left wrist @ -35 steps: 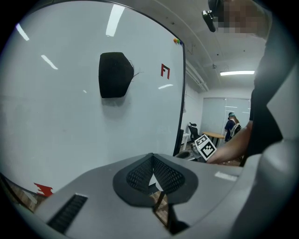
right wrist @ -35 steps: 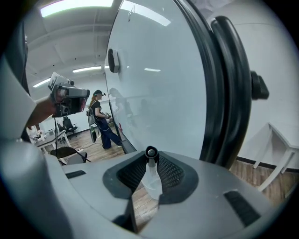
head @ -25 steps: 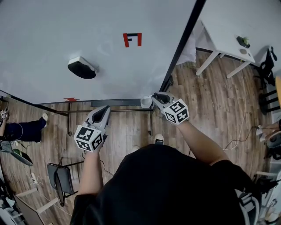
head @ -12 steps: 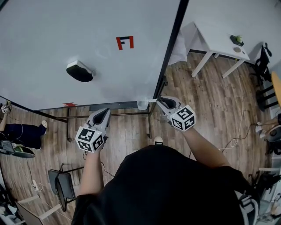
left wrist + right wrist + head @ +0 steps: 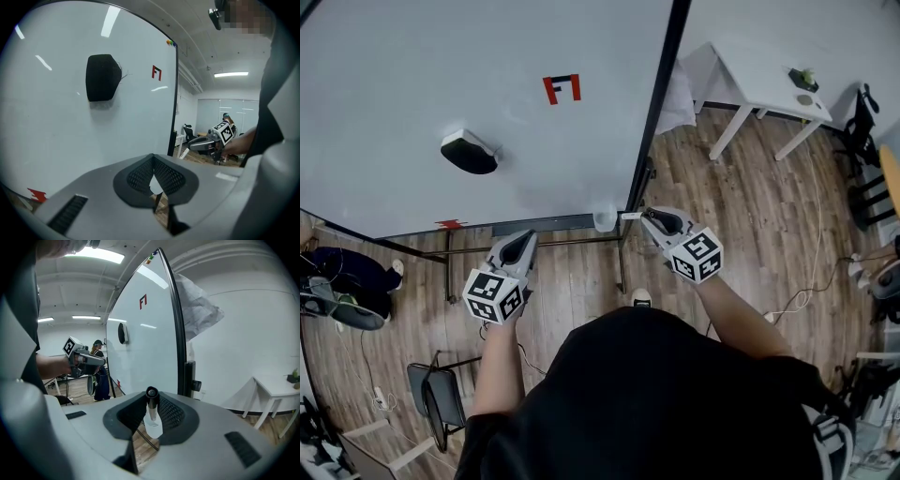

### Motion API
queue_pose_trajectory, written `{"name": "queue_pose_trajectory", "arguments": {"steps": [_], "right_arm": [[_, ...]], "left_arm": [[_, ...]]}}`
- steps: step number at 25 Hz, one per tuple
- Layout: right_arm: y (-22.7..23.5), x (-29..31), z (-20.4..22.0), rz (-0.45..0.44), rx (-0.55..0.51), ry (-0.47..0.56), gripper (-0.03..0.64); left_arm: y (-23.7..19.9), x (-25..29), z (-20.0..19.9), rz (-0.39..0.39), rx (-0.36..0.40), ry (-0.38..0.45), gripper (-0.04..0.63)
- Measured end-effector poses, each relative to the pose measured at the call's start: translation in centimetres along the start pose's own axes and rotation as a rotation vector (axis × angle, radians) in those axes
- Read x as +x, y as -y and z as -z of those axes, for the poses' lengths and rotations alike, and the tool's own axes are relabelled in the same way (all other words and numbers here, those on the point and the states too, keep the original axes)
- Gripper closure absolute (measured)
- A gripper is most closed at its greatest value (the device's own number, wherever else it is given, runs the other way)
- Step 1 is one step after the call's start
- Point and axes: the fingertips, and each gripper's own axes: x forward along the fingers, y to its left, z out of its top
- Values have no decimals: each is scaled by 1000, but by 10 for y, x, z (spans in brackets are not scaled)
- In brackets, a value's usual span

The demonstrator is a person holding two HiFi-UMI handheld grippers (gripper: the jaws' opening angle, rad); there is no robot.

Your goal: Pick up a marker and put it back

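In the head view my right gripper [image 5: 643, 217] is shut on a white marker [image 5: 630, 216] that sticks out level toward a small translucent cup [image 5: 605, 217] on the whiteboard's tray [image 5: 548, 224]; the marker's end is just clear of the cup. The right gripper view shows the marker [image 5: 151, 401] clamped between the pads, with the cup [image 5: 153, 425] beyond it. My left gripper [image 5: 523, 241] hangs in front of the tray, left of the cup, shut with nothing in it. In the left gripper view its pads [image 5: 140, 174] meet.
A black eraser [image 5: 469, 152] and a red and black mark [image 5: 562, 88] are on the whiteboard [image 5: 412, 75], whose black frame edge [image 5: 661, 103] runs down to the cup. A white table [image 5: 764, 80] stands at the right, a chair [image 5: 431, 386] and a seated person [image 5: 337, 277] at the left.
My right gripper has drawn to the right, away from the cup, with the marker in it. The left gripper has kept its place.
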Motion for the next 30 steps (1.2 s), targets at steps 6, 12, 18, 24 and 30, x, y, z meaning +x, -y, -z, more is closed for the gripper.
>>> {"name": "queue_pose_trajectory", "arguments": {"steps": [6, 12, 18, 24, 30], "right_arm": [[2, 9, -6, -13, -5, 4, 551], [3, 30, -6, -39, -16, -9, 551], [-1, 55, 3, -74, -20, -40, 551], [-5, 85, 26, -104, -46, -94, 551], [-1, 107, 48, -112, -38, -143, 551]], "left_arm": [[1, -3, 1, -8, -9, -3, 584], [-2, -12, 2, -34, -16, -3, 584], [-7, -23, 6, -69, -27, -11, 584], [-17, -30, 12, -101, -40, -21, 584], [-25, -30, 12, -113, -45, -23, 584]]}}
